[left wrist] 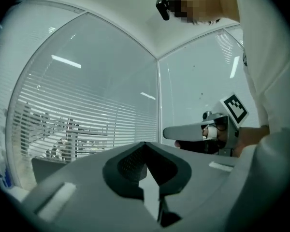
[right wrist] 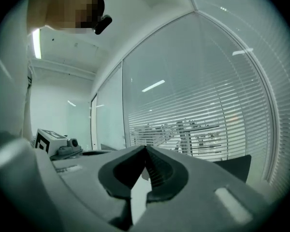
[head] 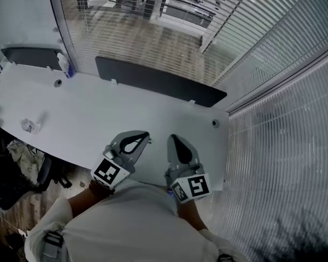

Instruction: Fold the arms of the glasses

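Note:
In the head view a small clear thing, which seems to be the glasses (head: 29, 125), lies on the white table (head: 98, 119) far to the left; it is too small to show its arms. Both grippers are held up close to the person's body, well away from it. My left gripper (head: 146, 136) has its jaws together with nothing between them, and its tip (left wrist: 145, 145) points level at the blinds. Beside it, my right gripper (head: 173, 139) is shut and empty too, with its tip (right wrist: 145, 149) also aimed at the glass wall. Each gripper shows in the other's view: the right gripper (left wrist: 170, 133) and the left gripper (right wrist: 67, 151).
A dark divider panel (head: 158, 82) runs along the table's far edge, with another (head: 30, 56) at the left. A bottle (head: 63, 63) stands near the back left. Glass walls with blinds (head: 273, 146) close in behind and to the right. A chair with cloth (head: 23, 157) sits below the table's left edge.

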A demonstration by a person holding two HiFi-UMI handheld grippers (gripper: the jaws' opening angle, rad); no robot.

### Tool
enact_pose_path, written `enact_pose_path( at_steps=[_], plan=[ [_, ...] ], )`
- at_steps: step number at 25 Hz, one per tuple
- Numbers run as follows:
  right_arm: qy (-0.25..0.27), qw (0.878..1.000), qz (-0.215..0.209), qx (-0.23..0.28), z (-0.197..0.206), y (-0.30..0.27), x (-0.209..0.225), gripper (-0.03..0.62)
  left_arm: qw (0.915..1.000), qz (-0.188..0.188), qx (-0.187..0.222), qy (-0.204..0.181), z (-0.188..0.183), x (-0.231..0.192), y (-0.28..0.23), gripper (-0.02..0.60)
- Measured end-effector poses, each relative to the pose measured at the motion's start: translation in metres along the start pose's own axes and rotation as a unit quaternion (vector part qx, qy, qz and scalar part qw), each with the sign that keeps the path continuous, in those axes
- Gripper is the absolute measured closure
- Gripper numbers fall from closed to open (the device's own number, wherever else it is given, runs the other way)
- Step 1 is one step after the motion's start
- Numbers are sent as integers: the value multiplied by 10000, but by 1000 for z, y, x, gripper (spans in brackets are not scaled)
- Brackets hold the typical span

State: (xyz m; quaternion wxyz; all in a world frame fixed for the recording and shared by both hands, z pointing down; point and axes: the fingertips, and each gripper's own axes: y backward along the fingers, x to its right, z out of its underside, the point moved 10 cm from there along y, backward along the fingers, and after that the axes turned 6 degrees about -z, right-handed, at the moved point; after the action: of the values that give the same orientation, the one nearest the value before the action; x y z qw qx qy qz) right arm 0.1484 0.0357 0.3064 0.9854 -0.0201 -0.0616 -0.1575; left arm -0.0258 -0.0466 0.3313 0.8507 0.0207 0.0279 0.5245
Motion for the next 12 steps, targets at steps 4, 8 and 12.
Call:
enact_pose_path(
  at_steps=[4, 8, 12],
  plan=[
    [-208, 9997, -118, 50, 4, 4, -7, 592, 9996, 92, 45, 265, 1, 11, -5, 578],
    [-156, 9997, -179, 9, 6, -4, -1, 594, 9984, 128, -179, 515, 8, 7, -20, 578],
    [-162, 9997, -176, 15, 4, -2, 0, 594, 9976, 226, -274, 586, 16, 7, -22, 578]
  ],
)
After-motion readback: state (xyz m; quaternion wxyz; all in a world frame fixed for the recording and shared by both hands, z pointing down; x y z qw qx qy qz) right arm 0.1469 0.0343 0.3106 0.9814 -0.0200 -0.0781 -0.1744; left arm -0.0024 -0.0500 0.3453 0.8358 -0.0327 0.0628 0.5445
